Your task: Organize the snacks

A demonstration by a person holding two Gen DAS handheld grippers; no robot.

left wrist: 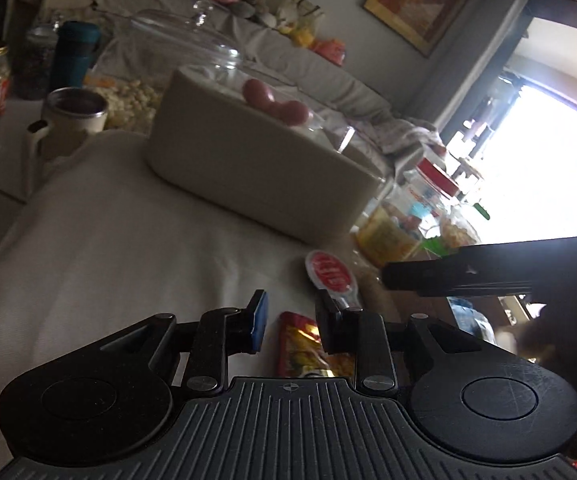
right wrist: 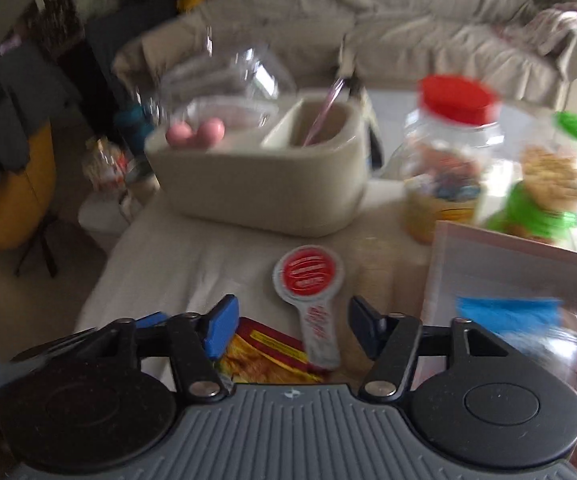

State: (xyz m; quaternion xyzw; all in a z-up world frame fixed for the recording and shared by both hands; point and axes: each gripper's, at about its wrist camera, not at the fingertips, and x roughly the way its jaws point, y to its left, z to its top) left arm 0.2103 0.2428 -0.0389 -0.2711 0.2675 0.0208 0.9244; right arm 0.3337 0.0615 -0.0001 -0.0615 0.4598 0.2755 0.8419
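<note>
Hovering over a cloth-covered worktop [right wrist: 176, 264], the right hand-held gripper [right wrist: 288, 330] has its jaws partly open with nothing gripped. Between and just beyond its fingers lie a red-and-white spoon-shaped snack pack [right wrist: 310, 280] and a red-and-yellow snack packet [right wrist: 266, 354]. The left hand-held gripper [left wrist: 290, 320] is also partly open and empty above the same packet. Farther ahead stands a beige organizer box [right wrist: 256, 192].

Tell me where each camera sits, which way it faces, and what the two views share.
Left wrist: on the left gripper, tilted, looking across the table at the beige organizer; jaws open, right gripper's finger intrudes.
Right wrist: on the right gripper, angled down at the organizer; jaws open, nothing held.
Shared: organizer, red-topped spoon packet, red snack bag, red-lidded jar.
</note>
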